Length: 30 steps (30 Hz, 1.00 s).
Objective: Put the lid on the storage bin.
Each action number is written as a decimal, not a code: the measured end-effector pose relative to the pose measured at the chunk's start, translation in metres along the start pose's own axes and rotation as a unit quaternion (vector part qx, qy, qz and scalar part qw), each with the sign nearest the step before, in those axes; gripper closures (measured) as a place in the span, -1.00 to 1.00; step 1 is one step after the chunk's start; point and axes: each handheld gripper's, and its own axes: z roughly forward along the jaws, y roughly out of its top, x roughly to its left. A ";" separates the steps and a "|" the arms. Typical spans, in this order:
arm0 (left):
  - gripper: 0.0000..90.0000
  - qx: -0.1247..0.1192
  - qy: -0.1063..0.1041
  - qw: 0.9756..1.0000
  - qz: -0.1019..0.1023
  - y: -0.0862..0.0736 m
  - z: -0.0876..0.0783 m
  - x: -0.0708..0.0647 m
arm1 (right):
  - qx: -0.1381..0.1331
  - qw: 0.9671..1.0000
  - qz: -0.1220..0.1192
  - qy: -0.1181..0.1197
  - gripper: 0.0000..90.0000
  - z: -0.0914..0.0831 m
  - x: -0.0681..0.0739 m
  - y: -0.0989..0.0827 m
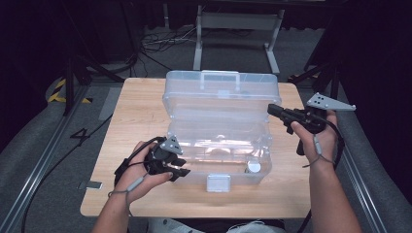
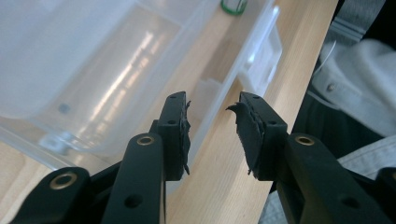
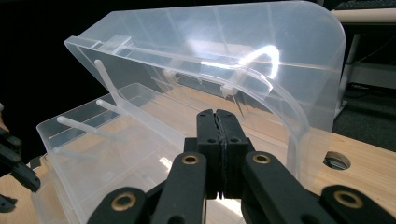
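The open clear box [image 1: 218,131] sits mid-table, its long axis running nine to three, with the half-open, empty left gripper [image 1: 179,167] at its seven o'clock corner, nearer than the shut, empty right gripper [image 1: 272,109] beside the lid [image 1: 221,92] at three o'clock.

A green-rimmed object [image 2: 235,5], perhaps a roll of tape, is cut off by the frame's top edge.

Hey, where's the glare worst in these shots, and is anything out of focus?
Right gripper view: a bright glare streak on the clear box's raised lid. Left gripper view: soft sheen on the box wall, and the person's grey clothing is blurred. High view: the room around the table is dark.
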 end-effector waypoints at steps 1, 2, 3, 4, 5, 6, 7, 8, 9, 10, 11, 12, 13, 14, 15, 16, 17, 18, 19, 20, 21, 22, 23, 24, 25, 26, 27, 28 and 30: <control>0.42 -0.005 0.002 1.000 -0.001 0.001 -0.002 0.000 | 0.000 1.000 0.000 0.000 0.98 0.000 0.000 0.000; 0.43 -0.016 0.008 1.000 -0.006 0.002 -0.008 0.001 | -0.001 1.000 0.002 -0.001 0.98 0.000 0.000 0.000; 0.43 -0.016 0.008 1.000 -0.006 0.002 -0.008 0.001 | -0.001 1.000 0.002 -0.001 0.98 0.000 0.000 0.000; 0.44 -0.026 0.009 1.000 -0.011 0.003 -0.013 0.003 | -0.002 1.000 0.004 -0.004 0.99 -0.001 -0.001 0.000; 0.45 -0.026 0.009 1.000 -0.011 0.003 -0.013 0.003 | -0.002 1.000 0.004 -0.004 0.99 -0.001 -0.001 0.000; 0.45 -0.031 0.007 0.999 -0.012 0.004 -0.016 0.004 | -0.003 1.000 0.004 -0.005 0.98 -0.001 -0.002 0.000; 0.46 -0.037 0.003 0.999 -0.013 0.005 -0.018 0.005 | -0.003 1.000 0.005 -0.006 0.99 -0.002 -0.003 0.000; 0.47 -0.041 0.002 0.999 -0.014 0.005 -0.021 0.006 | -0.003 1.000 0.005 -0.007 0.99 -0.002 -0.004 0.000; 0.47 -0.051 0.003 0.999 -0.016 0.006 -0.023 0.007 | -0.001 1.000 0.004 -0.006 0.98 -0.002 -0.004 0.000; 0.47 -0.060 0.005 0.998 -0.017 0.007 -0.027 0.008 | -0.001 1.000 0.006 -0.006 0.98 -0.002 -0.004 0.000; 0.48 -0.069 0.009 0.997 -0.020 0.009 -0.031 0.009 | -0.001 1.000 0.006 -0.007 0.99 -0.002 -0.004 -0.001; 0.48 -0.080 0.010 0.996 -0.025 0.010 -0.034 0.010 | 0.000 1.000 0.006 -0.006 0.99 -0.002 -0.004 -0.001; 0.48 -0.089 0.012 0.996 -0.027 0.011 -0.037 0.012 | 0.000 1.000 0.005 -0.008 0.99 -0.002 -0.004 0.000; 0.48 -0.098 0.017 0.995 -0.030 0.013 -0.040 0.014 | -0.001 1.000 0.005 -0.008 0.98 -0.002 -0.004 -0.001; 0.48 -0.111 0.025 0.993 -0.038 0.015 -0.044 0.017 | 0.000 1.000 0.005 -0.008 0.99 -0.002 -0.004 -0.001; 0.47 -0.117 0.027 0.992 -0.042 0.016 -0.046 0.019 | -0.001 1.000 0.006 -0.008 0.99 -0.002 -0.004 -0.001; 0.48 -0.125 0.033 0.991 -0.047 0.018 -0.049 0.022 | 0.000 1.000 0.005 -0.009 0.99 -0.003 -0.004 -0.001; 0.48 -0.131 0.040 0.989 -0.053 0.020 -0.051 0.025 | 0.000 1.000 0.006 -0.010 0.98 -0.003 -0.004 -0.001; 0.49 -0.135 0.046 0.988 -0.060 0.021 -0.052 0.028 | 0.000 1.000 0.007 -0.010 0.98 -0.004 -0.005 -0.002; 0.50 -0.138 0.052 0.987 -0.064 0.023 -0.053 0.031 | -0.001 1.000 0.008 -0.011 0.98 -0.004 -0.005 -0.002; 0.49 -0.142 0.059 0.986 -0.070 0.024 -0.053 0.035 | -0.002 1.000 0.008 -0.013 0.98 -0.005 -0.005 -0.002; 0.49 -0.140 0.067 0.985 -0.076 0.025 -0.053 0.037 | -0.002 1.000 0.008 -0.012 0.98 -0.005 -0.005 -0.002; 0.48 -0.139 0.072 0.984 -0.081 0.025 -0.052 0.040 | -0.003 1.000 0.008 -0.012 0.98 -0.006 -0.005 -0.002; 0.48 -0.144 0.072 0.983 -0.086 0.025 -0.050 0.042 | -0.004 1.000 0.009 -0.014 0.98 -0.006 -0.005 -0.002; 0.49 -0.145 0.072 0.983 -0.090 0.025 -0.049 0.044 | -0.005 1.000 0.009 -0.014 0.98 -0.007 -0.006 -0.002; 0.49 -0.143 0.069 0.983 -0.094 0.025 -0.047 0.046 | -0.007 1.000 0.009 -0.013 0.98 -0.007 -0.006 -0.002; 0.49 -0.142 0.068 0.983 -0.097 0.024 -0.044 0.047 | -0.008 1.000 0.011 -0.015 0.98 -0.008 -0.006 -0.002; 0.50 -0.138 0.065 0.983 -0.097 0.024 -0.041 0.048 | -0.009 1.000 0.012 -0.016 0.98 -0.008 -0.006 -0.002; 0.52 -0.129 0.059 0.985 -0.096 0.023 -0.037 0.048 | -0.014 1.000 0.010 -0.016 0.98 -0.008 -0.007 -0.002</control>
